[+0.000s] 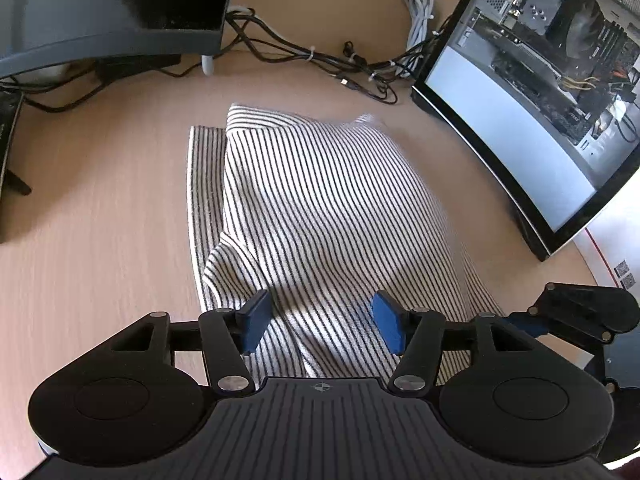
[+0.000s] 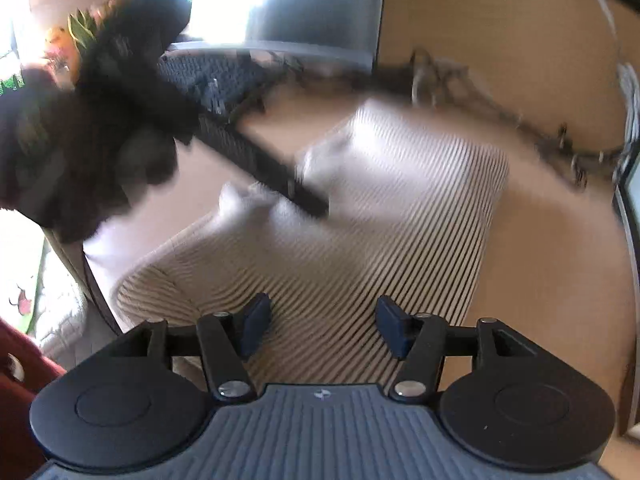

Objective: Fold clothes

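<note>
A black-and-white striped garment (image 1: pixel 320 208) lies folded into a puffy rectangle on the light wooden desk (image 1: pixel 100 200). My left gripper (image 1: pixel 322 322) hovers over its near edge, open, with nothing between the blue pads. In the right wrist view the same striped garment (image 2: pixel 360 240) appears blurred by motion. My right gripper (image 2: pixel 322 326) is open above its near end and holds nothing. The other gripper's black body (image 2: pixel 120 120) reaches in from the upper left over the cloth. The right gripper's black linkage (image 1: pixel 580 314) shows at the right edge of the left wrist view.
A dark monitor (image 1: pixel 112 8) stands at the back left. A tangle of black cables (image 1: pixel 320 56) and a white cable (image 1: pixel 420 12) run along the back wall. An open-sided computer case (image 1: pixel 540 80) stands at the right. A red sleeve (image 2: pixel 16 392) shows at the lower left.
</note>
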A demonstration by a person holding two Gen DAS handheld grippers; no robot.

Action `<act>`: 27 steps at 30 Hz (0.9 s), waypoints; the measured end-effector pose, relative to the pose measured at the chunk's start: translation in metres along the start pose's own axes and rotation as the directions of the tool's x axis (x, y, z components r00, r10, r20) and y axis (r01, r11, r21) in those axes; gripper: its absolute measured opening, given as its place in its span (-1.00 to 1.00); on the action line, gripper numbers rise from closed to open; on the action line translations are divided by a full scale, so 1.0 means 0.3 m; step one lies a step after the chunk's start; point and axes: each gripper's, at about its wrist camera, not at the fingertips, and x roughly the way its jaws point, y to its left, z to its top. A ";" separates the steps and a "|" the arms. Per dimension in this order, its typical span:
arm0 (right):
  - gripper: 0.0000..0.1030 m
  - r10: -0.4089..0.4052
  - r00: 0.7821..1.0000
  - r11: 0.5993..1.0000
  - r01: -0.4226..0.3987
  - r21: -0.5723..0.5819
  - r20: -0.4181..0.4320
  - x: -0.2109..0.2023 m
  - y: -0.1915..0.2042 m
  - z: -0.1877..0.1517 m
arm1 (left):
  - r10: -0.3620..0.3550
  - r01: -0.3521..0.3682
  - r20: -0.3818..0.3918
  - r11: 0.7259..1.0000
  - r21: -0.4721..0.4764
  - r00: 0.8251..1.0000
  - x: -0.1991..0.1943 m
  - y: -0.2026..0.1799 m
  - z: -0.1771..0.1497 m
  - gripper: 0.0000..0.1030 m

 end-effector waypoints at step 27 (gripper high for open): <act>0.87 0.060 0.996 0.965 -0.073 -0.251 -0.061 -0.014 0.110 -0.038 | 0.025 -0.016 0.067 0.991 -0.130 0.997 -0.194 0.125 -0.048 0.81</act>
